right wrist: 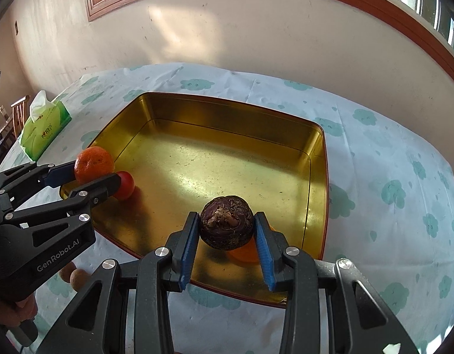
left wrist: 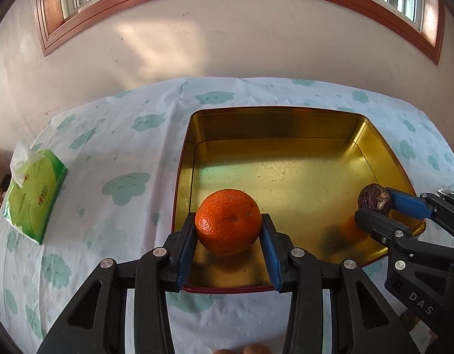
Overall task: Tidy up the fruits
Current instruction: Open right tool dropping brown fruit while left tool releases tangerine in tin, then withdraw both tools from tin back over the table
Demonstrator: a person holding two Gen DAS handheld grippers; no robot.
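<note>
A gold metal tray (left wrist: 286, 124) (right wrist: 215, 112) lies on the cloud-print tablecloth. My left gripper (left wrist: 228, 230) is shut on an orange (left wrist: 228, 224) and holds it over the tray's near left part; the orange also shows in the right wrist view (right wrist: 93, 166). My right gripper (right wrist: 227, 224) is shut on a dark brown round fruit (right wrist: 227, 221) over the tray's near right part; this fruit shows in the left wrist view too (left wrist: 374, 199). A small red fruit (right wrist: 125, 185) sits in the tray under the left gripper. An orange fruit (right wrist: 246, 253) lies under the brown one.
A green tissue pack (left wrist: 32, 194) (right wrist: 42, 126) lies on the table's left side. Small brown round fruits (right wrist: 78, 277) lie on the cloth near the front edge, left of the tray. A wall with a window is behind the table.
</note>
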